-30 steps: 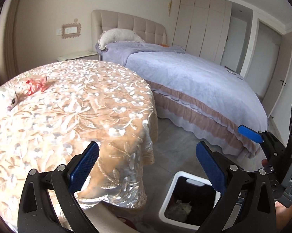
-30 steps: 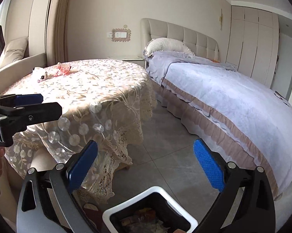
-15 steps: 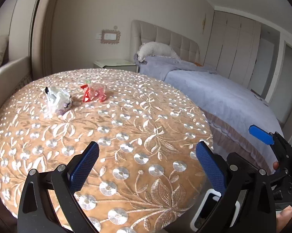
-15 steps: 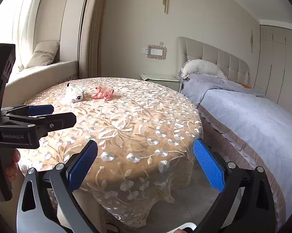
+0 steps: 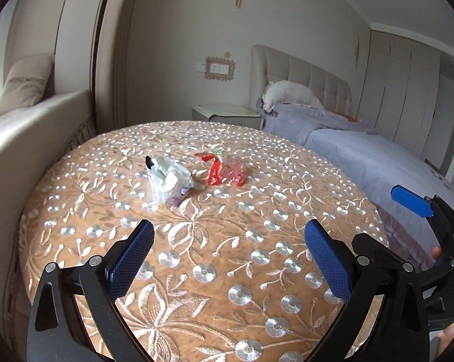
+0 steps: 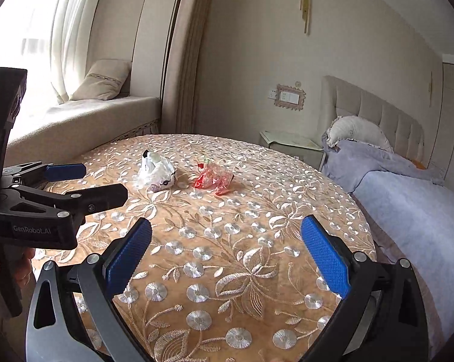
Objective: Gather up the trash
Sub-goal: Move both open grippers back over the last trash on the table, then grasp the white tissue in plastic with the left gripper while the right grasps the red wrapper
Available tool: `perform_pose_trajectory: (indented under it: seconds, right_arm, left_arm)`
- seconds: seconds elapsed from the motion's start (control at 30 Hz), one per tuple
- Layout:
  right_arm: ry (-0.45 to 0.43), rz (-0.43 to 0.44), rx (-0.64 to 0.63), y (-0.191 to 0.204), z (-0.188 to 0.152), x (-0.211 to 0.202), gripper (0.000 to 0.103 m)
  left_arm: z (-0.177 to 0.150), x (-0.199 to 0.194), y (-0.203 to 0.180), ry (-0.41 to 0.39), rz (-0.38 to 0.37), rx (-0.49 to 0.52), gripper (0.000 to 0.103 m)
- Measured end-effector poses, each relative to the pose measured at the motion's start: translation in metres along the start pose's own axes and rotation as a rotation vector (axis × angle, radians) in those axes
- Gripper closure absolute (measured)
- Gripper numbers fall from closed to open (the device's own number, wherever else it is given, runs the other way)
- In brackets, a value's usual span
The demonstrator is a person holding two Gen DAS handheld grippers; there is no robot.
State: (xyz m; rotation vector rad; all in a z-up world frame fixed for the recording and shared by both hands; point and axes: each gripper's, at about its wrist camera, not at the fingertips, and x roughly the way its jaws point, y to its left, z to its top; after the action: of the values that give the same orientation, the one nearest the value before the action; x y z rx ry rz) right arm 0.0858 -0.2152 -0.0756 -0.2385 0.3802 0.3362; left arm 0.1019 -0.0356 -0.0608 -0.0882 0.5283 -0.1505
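Two pieces of trash on the round embroidered tabletop (image 5: 257, 271), side by side toward its far half: one crumpled white wrapper (image 5: 168, 181), one red-and-clear wrapper (image 5: 224, 170). Left gripper (image 5: 228, 258) and right gripper (image 6: 225, 253) both hover short of them, fingers spread wide, empty. Only the right wrist view shows the curtained window seat (image 6: 100, 111).

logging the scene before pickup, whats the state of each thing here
left gripper: open, empty
right gripper: open, empty
white wrapper: crumpled, lying on the table
red wrapper: crumpled, lying beside the white one
tablecloth: spread flat over the table
bed: made, pillow at its head
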Motion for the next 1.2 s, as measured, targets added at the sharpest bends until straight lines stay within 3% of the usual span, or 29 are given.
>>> perform_pose_trajectory:
  seconds: [0.4, 0.5, 0.67, 0.8, 1.07, 1.2]
  right_arm:
    - [-0.002, 0.067, -0.061, 0.013, 0.032, 0.072, 0.005]
    - [0.02, 0.096, -0.057, 0.013, 0.036, 0.096, 0.005]
    - [0.045, 0.134, -0.061, 0.011, 0.045, 0.131, 0.005]
    - [0.044, 0.115, -0.109, 0.01, 0.051, 0.149, 0.005]
    - [0.06, 0.092, -0.206, 0.006, 0.053, 0.18, 0.005]
    - [0.111, 0.138, -0.175, -0.002, 0.052, 0.201, 0.005]
  left_arm:
    - [0.02, 0.045, 0.05, 0.062, 0.071, -0.056, 0.005]
    - [0.027, 0.064, 0.06, 0.112, 0.098, -0.051, 0.005]
    - [0.039, 0.088, 0.075, 0.121, 0.122, -0.064, 0.005]
    - [0.051, 0.105, 0.079, 0.126, 0.084, -0.072, 0.005]
    - [0.064, 0.14, 0.072, 0.175, 0.12, 0.013, 0.005]
    - [0.071, 0.162, 0.085, 0.23, 0.147, 0.017, 0.005]
